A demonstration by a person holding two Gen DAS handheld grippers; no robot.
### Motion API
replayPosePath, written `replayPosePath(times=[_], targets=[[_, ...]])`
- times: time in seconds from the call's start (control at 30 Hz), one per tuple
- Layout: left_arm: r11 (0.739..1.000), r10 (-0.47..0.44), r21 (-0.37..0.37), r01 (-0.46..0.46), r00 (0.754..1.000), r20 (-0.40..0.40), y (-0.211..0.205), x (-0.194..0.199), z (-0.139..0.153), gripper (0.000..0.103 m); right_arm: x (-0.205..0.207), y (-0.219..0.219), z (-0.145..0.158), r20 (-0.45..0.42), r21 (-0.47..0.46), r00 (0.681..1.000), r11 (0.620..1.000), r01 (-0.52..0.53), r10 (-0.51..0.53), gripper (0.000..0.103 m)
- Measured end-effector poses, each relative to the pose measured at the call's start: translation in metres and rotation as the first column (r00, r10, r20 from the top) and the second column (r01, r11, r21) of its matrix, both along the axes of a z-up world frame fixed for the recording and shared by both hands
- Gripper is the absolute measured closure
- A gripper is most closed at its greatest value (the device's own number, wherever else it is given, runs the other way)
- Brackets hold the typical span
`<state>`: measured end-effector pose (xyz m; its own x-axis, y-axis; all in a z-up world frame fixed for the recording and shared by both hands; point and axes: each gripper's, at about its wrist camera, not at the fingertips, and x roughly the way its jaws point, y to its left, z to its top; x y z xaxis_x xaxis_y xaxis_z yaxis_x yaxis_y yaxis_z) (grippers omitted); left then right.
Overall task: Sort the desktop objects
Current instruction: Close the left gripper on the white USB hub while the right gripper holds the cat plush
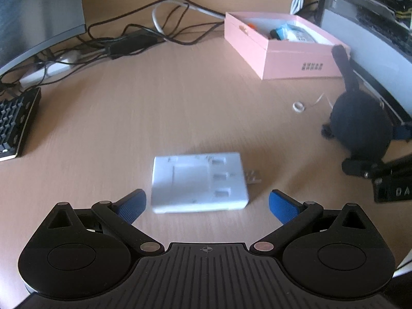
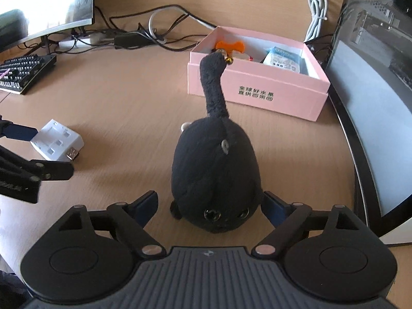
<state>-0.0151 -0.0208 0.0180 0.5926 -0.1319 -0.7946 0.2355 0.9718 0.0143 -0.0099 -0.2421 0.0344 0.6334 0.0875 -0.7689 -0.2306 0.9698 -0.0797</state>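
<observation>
A white plug adapter (image 1: 198, 182) lies flat on the wooden desk, its metal prongs to the right. My left gripper (image 1: 207, 206) is open and straddles its near end, with both blue pads clear of it. A black plush cat (image 2: 213, 170) stands on the desk with its tail up. My right gripper (image 2: 209, 203) is open wide around the cat's head: the right pad is at its side and a gap shows at the left pad. Behind them, an open pink box (image 2: 257, 95) holds several small items. The adapter (image 2: 58, 141) also shows in the right wrist view, at the left.
A keyboard (image 2: 25, 72) and a monitor (image 2: 46, 2) stand at the far left, with tangled cables (image 1: 134, 38) behind. A computer case (image 2: 373, 77) walls the right side. A small white ring (image 1: 298, 107) lies near the plush. A coiled white cable (image 2: 318, 13) hangs at the back.
</observation>
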Motion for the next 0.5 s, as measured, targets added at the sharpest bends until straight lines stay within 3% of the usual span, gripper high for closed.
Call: replayPosePath(times=[0.5], targets=[[1.0, 0.006, -0.027, -0.005, 1.0, 0.01, -0.0015, 0.0073, -0.0014, 0.0, -0.0005, 0.0027, 0.0023, 0.023, -0.011, 0.999, 1.0, -0.025, 0.025, 0.01]])
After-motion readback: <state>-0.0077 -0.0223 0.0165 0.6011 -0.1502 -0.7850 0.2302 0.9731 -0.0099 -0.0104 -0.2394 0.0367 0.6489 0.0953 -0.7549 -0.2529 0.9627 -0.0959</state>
